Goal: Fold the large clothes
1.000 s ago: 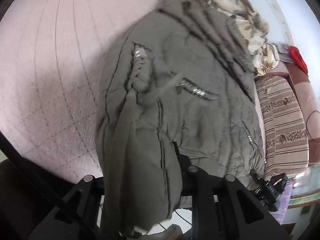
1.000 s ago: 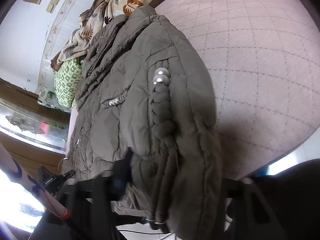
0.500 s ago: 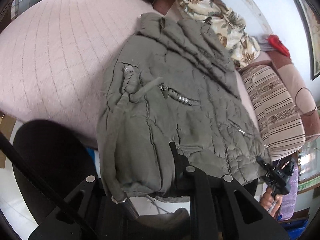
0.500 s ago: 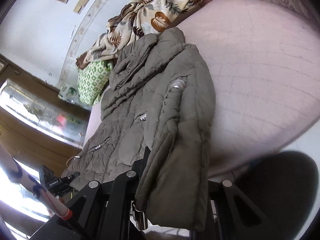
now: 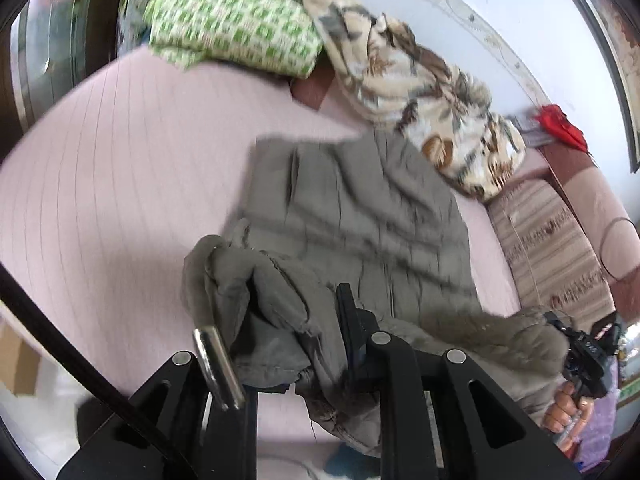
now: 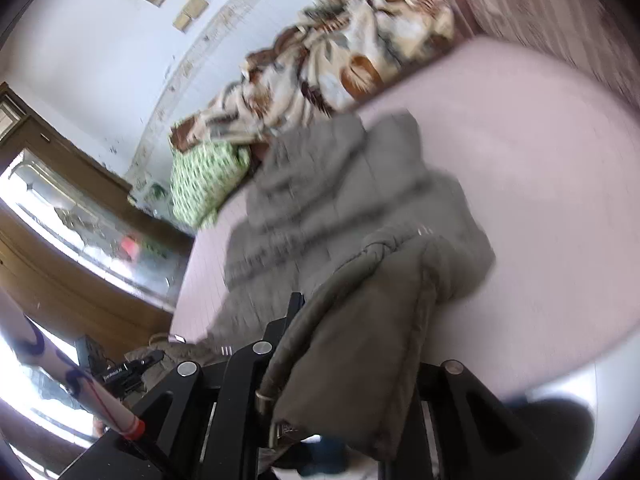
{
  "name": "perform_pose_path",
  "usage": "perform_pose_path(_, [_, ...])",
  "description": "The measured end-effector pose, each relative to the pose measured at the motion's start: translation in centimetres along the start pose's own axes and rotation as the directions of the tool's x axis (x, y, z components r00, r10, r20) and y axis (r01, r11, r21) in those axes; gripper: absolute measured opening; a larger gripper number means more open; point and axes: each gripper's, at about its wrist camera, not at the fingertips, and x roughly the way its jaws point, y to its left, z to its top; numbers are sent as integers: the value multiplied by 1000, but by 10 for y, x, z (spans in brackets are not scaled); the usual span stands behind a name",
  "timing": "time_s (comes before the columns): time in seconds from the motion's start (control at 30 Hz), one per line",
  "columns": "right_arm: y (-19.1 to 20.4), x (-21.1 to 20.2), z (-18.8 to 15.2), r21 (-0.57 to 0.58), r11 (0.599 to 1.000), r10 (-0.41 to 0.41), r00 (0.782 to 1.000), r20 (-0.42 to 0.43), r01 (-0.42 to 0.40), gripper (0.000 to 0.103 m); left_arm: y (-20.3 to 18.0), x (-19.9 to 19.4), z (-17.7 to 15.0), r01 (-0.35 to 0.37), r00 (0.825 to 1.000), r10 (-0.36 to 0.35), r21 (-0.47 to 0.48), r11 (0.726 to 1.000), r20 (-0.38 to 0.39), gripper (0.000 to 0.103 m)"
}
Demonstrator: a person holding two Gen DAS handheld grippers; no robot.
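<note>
An olive quilted jacket point(image 5: 360, 208) point(image 6: 340, 200) lies on the pink quilted bed point(image 5: 120, 180) point(image 6: 540, 140), collar toward the pillows. Its lower edge hangs raised off the bed between my two grippers. My left gripper point(image 5: 296, 312) is shut on a bunched corner of the hem; a metal cord end point(image 5: 218, 364) dangles beside its left finger. My right gripper point(image 6: 356, 340) is shut on the other hem corner, and the fabric drapes over and hides its right finger. Each view shows the other gripper at its edge: right gripper point(image 5: 580, 352), left gripper point(image 6: 120, 372).
A green-and-white pillow point(image 5: 232, 28) point(image 6: 204, 176) and a leaf-print blanket point(image 5: 420, 92) point(image 6: 340, 52) lie at the head of the bed. A striped cushion point(image 5: 552, 240) sits to the right. A wooden glass-fronted cabinet point(image 6: 80, 220) stands on the left.
Both grippers have risen with the jacket's hem, pulling its lower part up off the bed. The right jaws have closed tighter on the fabric. Both views now show more wall and pillows.
</note>
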Motion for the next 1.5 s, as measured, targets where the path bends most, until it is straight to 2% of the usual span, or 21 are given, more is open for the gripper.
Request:
perform_pose_path(0.13, [28,18,58,-5,1000,11,998,60,-11,17,-15,21,62,-20,999,20,-1,1000,37,18])
perform_pose_path(0.23, [36,33,92,-13,1000,-2,997,78,3,17,-25,52,105,-66,997,66,-5,998,41,18])
perform_pose_path(0.43, [30,103,154,5,993,-115,990,76,115,17,-27,155,167,-172,985,171,-15,985,-27,18])
perform_pose_path(0.53, [12,150,176,26,985,-174,984,45,173,17,-18,214,183,-223,971,220,-19,975,-93,18])
perform_pose_path(0.63, [-7,194,191,46,973,-226,974,2,225,17,-10,252,189,-239,964,234,-32,970,-123,20])
perform_pose_path(0.87, [-47,262,211,96,960,-264,964,-19,265,19,-4,308,198,-283,954,273,-65,957,-127,22])
perform_pose_path(0.93, [-53,274,213,112,955,-272,962,-20,273,19,-8,310,200,-289,950,280,-55,956,-134,23])
perform_pose_path(1.0, [-59,284,213,132,950,-283,959,-17,282,19,-10,302,204,-264,956,255,-46,963,-142,30])
perform_pose_path(1.07, [-64,286,212,156,948,-279,960,-19,278,20,-7,283,207,-195,974,185,-67,979,-131,37])
perform_pose_path(1.13, [-72,284,213,214,949,-232,972,-21,231,26,-2,258,214,-105,989,93,-113,988,-113,44])
perform_pose_path(1.17, [-74,281,214,236,950,-205,979,-21,204,30,0,244,217,-65,994,53,-131,989,-92,54])
perform_pose_path(1.2, [-75,277,216,252,951,-182,983,-20,181,34,0,231,220,-43,997,33,-140,989,-67,61])
perform_pose_path(1.23, [-74,271,218,263,952,-160,987,-14,158,36,-1,215,223,-28,999,23,-142,989,-36,62])
perform_pose_path(1.33, [-57,249,225,241,961,-149,988,33,136,63,-9,170,230,-1,999,5,-114,993,32,68])
perform_pose_path(1.4, [-38,231,228,188,965,-203,974,101,181,91,-17,141,226,-14,997,20,-83,996,68,68])
perform_pose_path(1.5, [-8,210,229,100,963,-265,950,165,251,93,-27,108,203,-71,991,76,-43,997,110,69])
